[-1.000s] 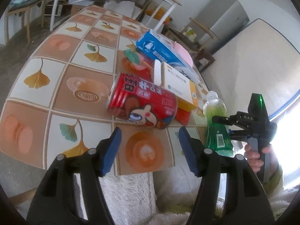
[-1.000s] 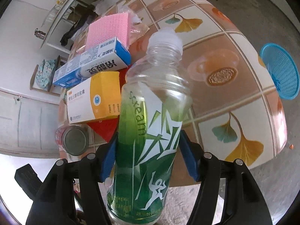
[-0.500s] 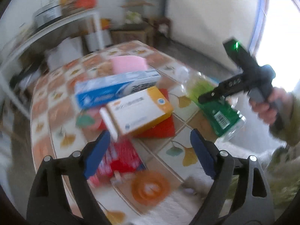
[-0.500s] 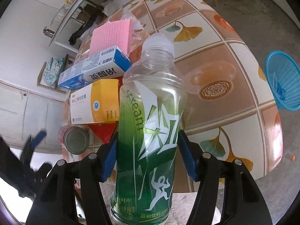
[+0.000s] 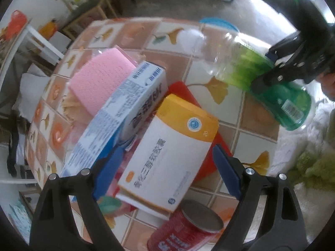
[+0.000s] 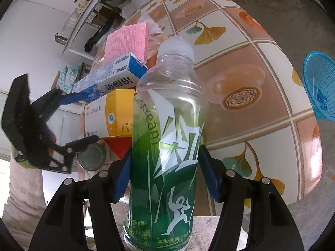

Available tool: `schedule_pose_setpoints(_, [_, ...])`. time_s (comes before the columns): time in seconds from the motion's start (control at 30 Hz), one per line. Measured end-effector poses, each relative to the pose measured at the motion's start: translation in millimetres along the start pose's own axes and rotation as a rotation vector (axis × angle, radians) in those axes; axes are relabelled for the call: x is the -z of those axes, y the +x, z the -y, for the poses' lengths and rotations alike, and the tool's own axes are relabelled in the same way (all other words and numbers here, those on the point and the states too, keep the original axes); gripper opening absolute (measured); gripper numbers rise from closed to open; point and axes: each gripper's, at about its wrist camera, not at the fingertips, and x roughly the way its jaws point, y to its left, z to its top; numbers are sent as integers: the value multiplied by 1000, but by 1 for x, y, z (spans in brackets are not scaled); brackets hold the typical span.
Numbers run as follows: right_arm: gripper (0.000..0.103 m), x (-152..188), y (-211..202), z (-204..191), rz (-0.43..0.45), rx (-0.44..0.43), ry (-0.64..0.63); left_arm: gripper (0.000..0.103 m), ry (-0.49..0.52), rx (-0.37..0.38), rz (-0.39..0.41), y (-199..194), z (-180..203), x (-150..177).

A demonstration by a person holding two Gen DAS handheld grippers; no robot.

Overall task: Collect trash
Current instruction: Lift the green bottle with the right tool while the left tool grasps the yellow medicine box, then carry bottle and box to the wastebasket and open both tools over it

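My right gripper [image 6: 165, 173] is shut on a green plastic bottle [image 6: 165, 146] and holds it above the table's near edge; the bottle also shows in the left wrist view [image 5: 261, 79]. My left gripper [image 5: 167, 169] is open, its blue fingers on either side of a white and yellow box [image 5: 169, 146], not touching it. Next to that box lie a blue and white box [image 5: 125, 113], a pink sponge [image 5: 100, 79], a red flat packet [image 5: 211, 159] and a red can [image 5: 188, 228].
The tiled table [image 6: 240, 67] with ginkgo leaf pattern carries the pile. A blue plastic basket [image 6: 318, 87] stands on the floor past the table's far right. White shelves and furniture [image 5: 35, 39] stand behind the table.
My left gripper has swung over the pile and now straddles the white and yellow box. My right gripper keeps hold of the bottle with little movement.
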Motion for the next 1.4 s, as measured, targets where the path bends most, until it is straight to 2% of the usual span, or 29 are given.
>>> schedule_pose_setpoints(0.23, [60, -1, 0, 3, -6, -26, 6, 83, 64, -20, -70, 18, 5, -6])
schedule_pose_setpoints(0.4, [60, -2, 1, 5, -10, -38, 12, 83, 157, -50, -141, 28, 12, -3])
schedule_pose_setpoints(0.53, [60, -3, 1, 6, -9, -43, 14, 83, 175, -50, -162, 30, 12, -5])
schedule_pose_setpoints(0.63, [60, -3, 2, 6, -8, -44, 16, 79, 185, -55, -158, 32, 14, -9])
schedule_pose_setpoints(0.9, [60, -3, 2, 6, -6, -45, 19, 77, 201, -21, -84, 16, 20, -17])
schedule_pose_setpoints(1.07, [60, -3, 0, 10, 5, -54, 40, 77, 155, 5, -21, -4, 16, -19])
schedule_pose_setpoints(1.23, [59, -2, -6, 18, 26, -60, 69, 76, 47, 29, 71, -34, 5, -19])
schedule_pose_setpoints(1.4, [59, -1, -15, 31, 47, -88, 110, 76, -142, 81, 199, -65, -18, -28])
